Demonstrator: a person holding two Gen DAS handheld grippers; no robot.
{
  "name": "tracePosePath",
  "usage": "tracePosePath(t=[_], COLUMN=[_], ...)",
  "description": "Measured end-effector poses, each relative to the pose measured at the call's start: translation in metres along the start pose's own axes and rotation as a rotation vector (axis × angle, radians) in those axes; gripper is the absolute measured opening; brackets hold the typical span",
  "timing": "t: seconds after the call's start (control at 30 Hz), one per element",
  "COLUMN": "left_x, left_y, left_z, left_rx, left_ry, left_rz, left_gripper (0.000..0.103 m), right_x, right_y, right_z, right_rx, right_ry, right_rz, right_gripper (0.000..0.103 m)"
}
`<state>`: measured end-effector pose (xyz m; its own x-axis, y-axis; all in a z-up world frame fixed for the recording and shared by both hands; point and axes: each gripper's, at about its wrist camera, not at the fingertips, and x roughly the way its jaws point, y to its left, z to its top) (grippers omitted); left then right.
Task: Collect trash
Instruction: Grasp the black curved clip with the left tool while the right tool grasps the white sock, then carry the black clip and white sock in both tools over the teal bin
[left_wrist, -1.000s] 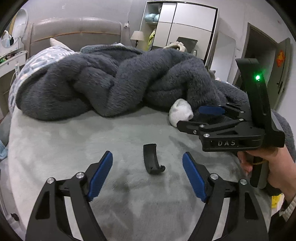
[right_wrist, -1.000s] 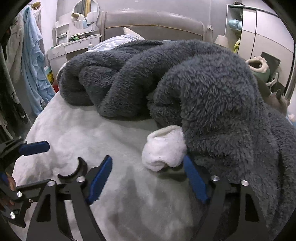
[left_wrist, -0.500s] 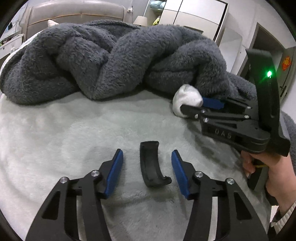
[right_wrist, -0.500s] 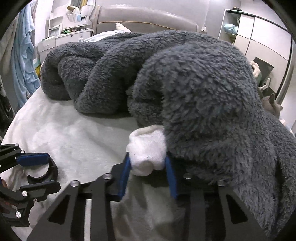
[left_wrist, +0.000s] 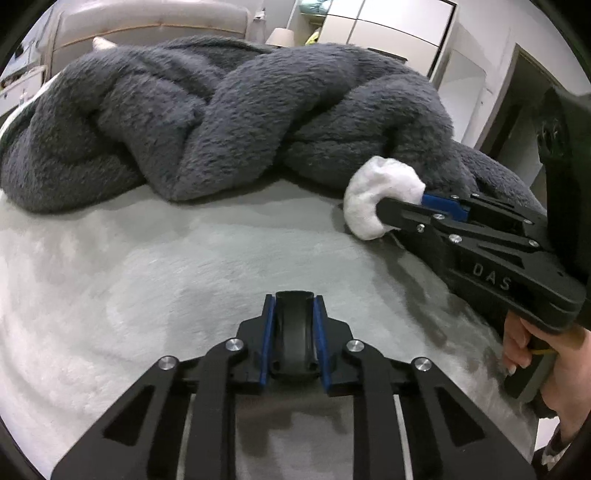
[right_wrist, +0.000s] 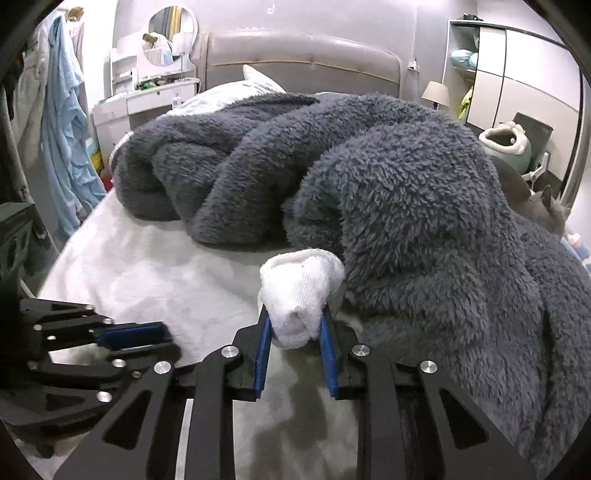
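Left hand-held gripper (left_wrist: 294, 325): clenched on a curved black plastic piece (left_wrist: 294, 321); the blue pads (left_wrist: 266, 332) press its two sides; the piece stands on edge between them, low over the pale grey bed cover (left_wrist: 147, 266), and whether it still touches the cover cannot be told.

Right hand-held gripper (right_wrist: 295, 336): clenched on a white wad (right_wrist: 297, 291), cloth or paper, which cannot be told; the blue pads (right_wrist: 263, 354) squeeze its lower end, and the upper part bulges above them; the wad lies against the edge of the dark grey fleece blanket (right_wrist: 406, 206), touching it on the right side.

In the left wrist view the right hand-held gripper (left_wrist: 413, 210) enters from the right, held by a hand (left_wrist: 535, 354) at its grip; the same white wad (left_wrist: 373, 195) sits at its tip, at the foot of the blanket (left_wrist: 221, 118).

In the right wrist view the left hand-held gripper (right_wrist: 147, 339) appears at the lower left, over the bed cover (right_wrist: 155, 273).

Surroundings: the blanket is heaped in thick folds across the bed; padded headboard (right_wrist: 303, 62) behind it; dressing table with round mirror (right_wrist: 173, 37) at the far left; wardrobe (right_wrist: 517, 85) at the far right.
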<state>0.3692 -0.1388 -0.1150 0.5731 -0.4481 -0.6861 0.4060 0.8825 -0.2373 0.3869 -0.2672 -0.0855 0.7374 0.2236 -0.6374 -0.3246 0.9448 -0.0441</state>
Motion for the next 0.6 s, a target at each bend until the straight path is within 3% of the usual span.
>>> tracePosePath(t=[0.4, 0.6], left_x=[-0.04, -0.073], left_y=[-0.024, -0.029], left_z=[-0.015, -0.041], left_rx=[0.067, 0.084], left_ry=[-0.022, -0.014], left_rz=[0.061, 0.109], left_gripper=[0.022, 0.022], right_x=[-0.058, -0.084], right_y=[-0.003, 0.028], right_z=[-0.017, -0.031], right_rx=[0.173, 0.159], right_ry=[-0.02, -0.014], right_rz=[0.121, 0.127], right_gripper=[0.025, 0.025])
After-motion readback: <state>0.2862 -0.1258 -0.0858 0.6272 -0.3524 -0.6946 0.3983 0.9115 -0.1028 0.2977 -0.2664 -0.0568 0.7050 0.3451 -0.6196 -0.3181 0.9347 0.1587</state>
